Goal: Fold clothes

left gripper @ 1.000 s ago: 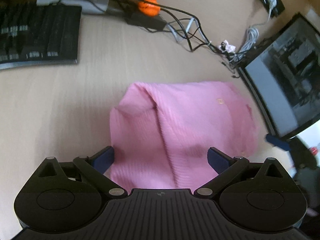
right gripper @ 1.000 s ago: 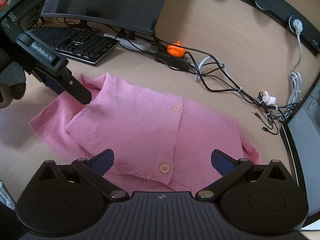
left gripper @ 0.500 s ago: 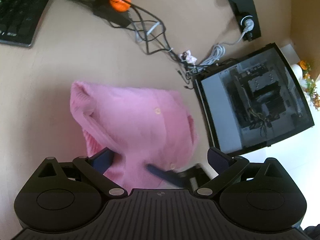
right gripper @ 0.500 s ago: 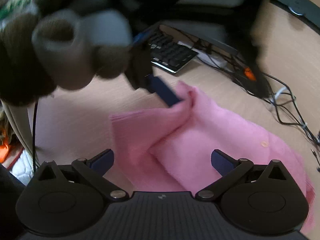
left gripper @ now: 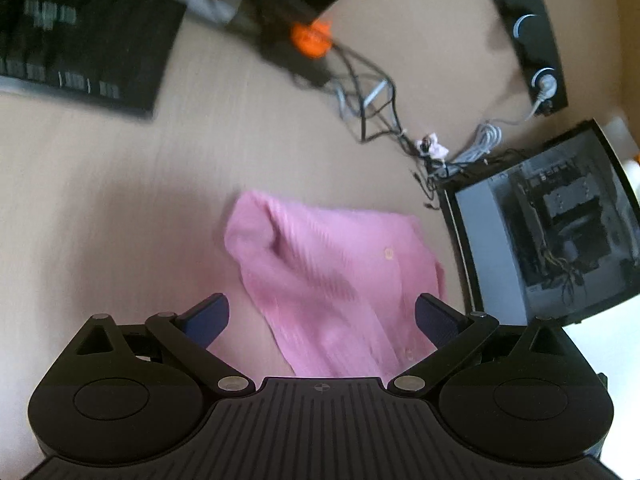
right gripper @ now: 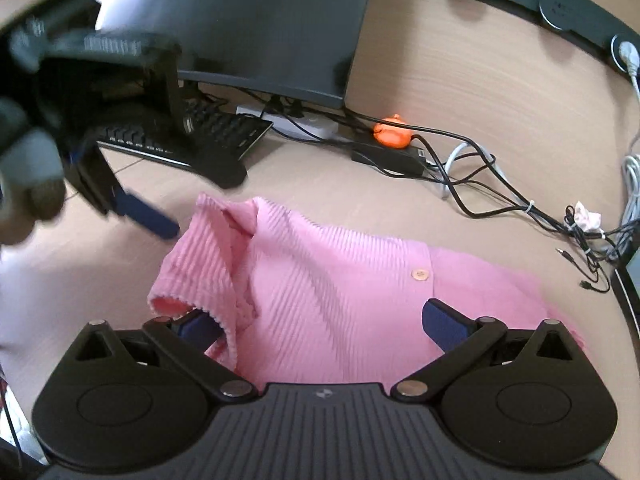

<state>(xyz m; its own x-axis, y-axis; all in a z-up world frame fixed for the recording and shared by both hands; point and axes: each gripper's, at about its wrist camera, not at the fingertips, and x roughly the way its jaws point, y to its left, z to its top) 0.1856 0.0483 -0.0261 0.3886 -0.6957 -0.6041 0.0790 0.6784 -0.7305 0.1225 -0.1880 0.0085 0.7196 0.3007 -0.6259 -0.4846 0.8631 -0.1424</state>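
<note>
Folding partly done: pink cardigan [right gripper: 328,292] lies bunched on the desk [left gripper: 100,208] near the keyboard [right gripper: 188,136], one side turned over; left gripper [left gripper: 322,316] and right gripper [right gripper: 322,324] spread wide, empty; squaring remains

No readable text, brand, number or sign anywhere in either view. Pale key legends on the keyboard [left gripper: 80,36] smeared by motion blur, too small to make out in the right wrist view as well. White lettering on the blurred left gripper [right gripper: 150,216] body illegible. Small round emblem on each gripper's ribbed housing, no characters
</note>
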